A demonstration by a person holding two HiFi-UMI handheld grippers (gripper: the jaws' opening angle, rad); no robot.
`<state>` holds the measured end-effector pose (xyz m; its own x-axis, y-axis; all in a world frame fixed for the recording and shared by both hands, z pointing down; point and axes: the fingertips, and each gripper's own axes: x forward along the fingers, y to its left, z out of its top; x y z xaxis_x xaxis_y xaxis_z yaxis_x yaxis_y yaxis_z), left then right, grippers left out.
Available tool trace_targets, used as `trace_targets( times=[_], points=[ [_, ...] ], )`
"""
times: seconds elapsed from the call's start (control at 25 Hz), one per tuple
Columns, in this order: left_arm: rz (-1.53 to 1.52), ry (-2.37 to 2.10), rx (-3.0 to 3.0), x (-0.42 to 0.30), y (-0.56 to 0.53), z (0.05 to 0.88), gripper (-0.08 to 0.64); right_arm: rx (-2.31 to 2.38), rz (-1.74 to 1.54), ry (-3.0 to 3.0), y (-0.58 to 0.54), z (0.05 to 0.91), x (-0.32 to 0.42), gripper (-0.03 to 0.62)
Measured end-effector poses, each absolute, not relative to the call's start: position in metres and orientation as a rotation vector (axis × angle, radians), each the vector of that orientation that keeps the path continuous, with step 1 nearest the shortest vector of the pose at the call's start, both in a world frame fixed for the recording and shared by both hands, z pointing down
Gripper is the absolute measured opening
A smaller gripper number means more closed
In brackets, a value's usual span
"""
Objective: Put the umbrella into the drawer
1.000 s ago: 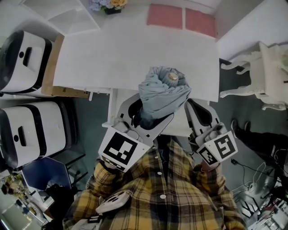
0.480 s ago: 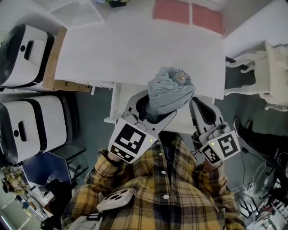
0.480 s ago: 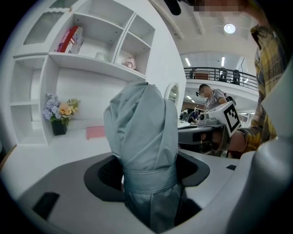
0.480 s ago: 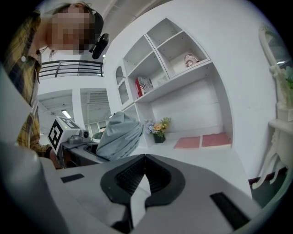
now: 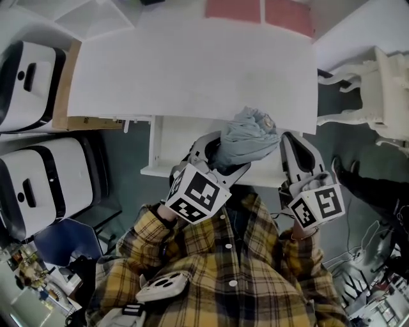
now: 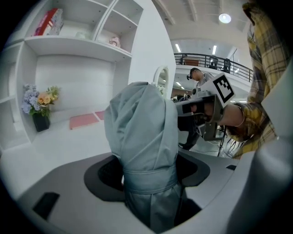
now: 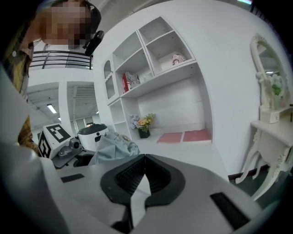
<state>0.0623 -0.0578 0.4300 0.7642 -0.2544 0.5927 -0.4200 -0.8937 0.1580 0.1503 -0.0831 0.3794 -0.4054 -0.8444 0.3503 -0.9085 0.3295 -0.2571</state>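
Observation:
A folded pale blue-grey umbrella [image 5: 248, 135] stands up between the jaws of my left gripper [image 5: 220, 145], which is shut on its strapped middle [image 6: 147, 176]. In the head view it hangs over the open white drawer [image 5: 167, 145] under the front edge of the white desk [image 5: 192, 70]. My right gripper [image 5: 293, 142] is just right of the umbrella, shut with nothing in it; its jaws meet [image 7: 144, 161]. The right gripper view shows the umbrella [image 7: 112, 144] to its left, and the left gripper view shows the right gripper [image 6: 201, 114] behind the umbrella [image 6: 142, 132].
Two white lidded appliances [image 5: 29, 76] [image 5: 48, 185] stand to the left of the desk. Two pink mats [image 5: 259, 9] lie at the desk's back under wall shelves, near a flower vase [image 6: 41, 107]. An ornate white stand [image 5: 377, 83] is at the right.
Both grippers and the umbrella have come back from above the desk's front edge to above the open drawer, and the umbrella sits lower.

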Motion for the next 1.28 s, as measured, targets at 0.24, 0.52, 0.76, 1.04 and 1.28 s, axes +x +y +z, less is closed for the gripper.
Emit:
trace_targets(
  times=[0.24,0.52,0.76,1.04,1.28],
  points=[
    [0.988,-0.393,2.670,0.078,-0.044,0.475,0.325,1.685,0.648,-2.376,-0.077,0.388,0.174,0.015],
    [1.244,-0.083,2.648,0.097,-0.017,0.529,0.325,1.696,0.716,-2.346,-0.067,0.406,0.186,0.015],
    [1.443,0.140,2.627,0.105,0.003,0.572,0.325,1.675,0.780,-2.338,-0.064,0.422,0.179,0.015],
    [1.551,0.336,2.559,0.116,0.021,0.613,0.325,1.619,0.786,-2.335,-0.064,0.437,0.171,0.015],
    [1.604,0.499,2.484,0.126,0.042,0.634,0.325,1.599,0.812,-2.320,-0.057,0.445,0.173,0.015]
  ],
)
